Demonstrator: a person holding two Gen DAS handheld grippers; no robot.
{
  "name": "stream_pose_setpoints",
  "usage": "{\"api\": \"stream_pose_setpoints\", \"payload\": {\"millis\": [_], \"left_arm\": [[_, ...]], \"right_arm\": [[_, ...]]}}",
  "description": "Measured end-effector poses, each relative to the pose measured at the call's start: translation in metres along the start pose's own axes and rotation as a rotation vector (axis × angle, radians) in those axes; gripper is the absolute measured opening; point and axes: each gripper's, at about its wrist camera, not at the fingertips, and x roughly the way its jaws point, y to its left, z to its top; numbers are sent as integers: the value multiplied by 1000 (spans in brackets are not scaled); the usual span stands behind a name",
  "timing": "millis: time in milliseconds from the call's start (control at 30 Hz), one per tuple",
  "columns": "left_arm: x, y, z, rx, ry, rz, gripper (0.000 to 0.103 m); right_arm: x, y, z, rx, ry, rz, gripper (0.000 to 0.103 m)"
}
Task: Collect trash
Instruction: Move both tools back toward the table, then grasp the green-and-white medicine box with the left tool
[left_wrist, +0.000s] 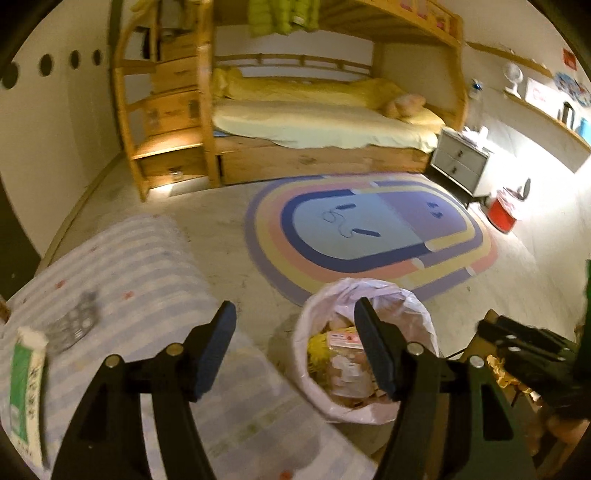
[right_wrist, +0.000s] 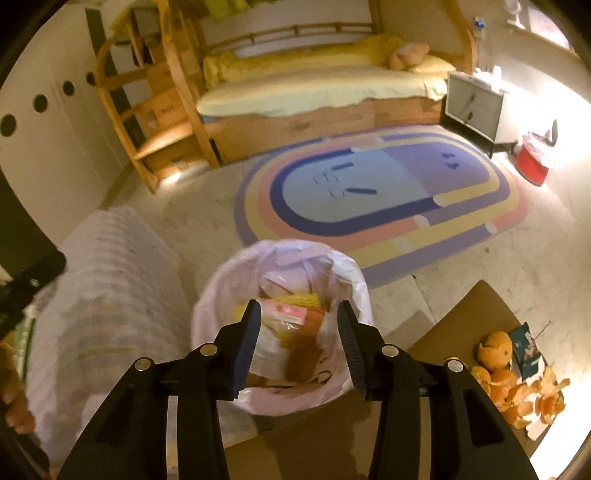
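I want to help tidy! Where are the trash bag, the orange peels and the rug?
trash bag (right_wrist: 221, 295): right wrist view, white rim.
orange peels (right_wrist: 517, 391): right wrist view, pile's middle.
rug (left_wrist: 369, 229): left wrist view, blue centre.

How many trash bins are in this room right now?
2. A white-bagged bin, already holding wrappers, stands on the floor under the open right gripper. A red bin sits beside the grey nightstand. Others may be hidden outside both views.

Both wrist views look down from close above the lined bin (left_wrist: 369, 354) (right_wrist: 284, 325), facing the rug (left_wrist: 369, 229) (right_wrist: 380, 195) and bunk bed (left_wrist: 314, 122) (right_wrist: 314, 88) beyond.
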Motion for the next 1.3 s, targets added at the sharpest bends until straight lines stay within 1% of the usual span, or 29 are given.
{"api": "stream_pose_setpoints", "payload": {"millis": [133,267,400,500,633,733,900,967,1100,1300], "left_arm": [[-34,20,-11,-26,-28,36,65],[-69,39,-26,-56,-51,70,68],[-104,60,-49,-75,-69,138,69],[-124,76,-63,-91,-78,173,72],[-147,102,-84,-137,-88,222,75],[-159,122,-96,-165,-100,270,78],[-169,168,-117,-248,-91,336,79],[-171,182,-122,-274,-86,358,79],[-172,212,-132,-314,-69,403,80],[-164,245,-137,-356,-46,439,81]], "right_arm": [[-41,20,-4,-24,-50,67,45],[-67,46,-10,-75,-63,130,45],[-75,76,-18,-138,-52,173,45],[-78,103,-23,-187,-36,218,45],[-81,137,-30,-254,-24,261,45],[-80,165,-36,-311,-6,283,45],[-71,211,-46,-400,14,315,45],[-63,231,-47,-426,25,328,45],[-45,259,-51,-461,46,336,45],[-7,297,-46,-513,75,344,45]]}}
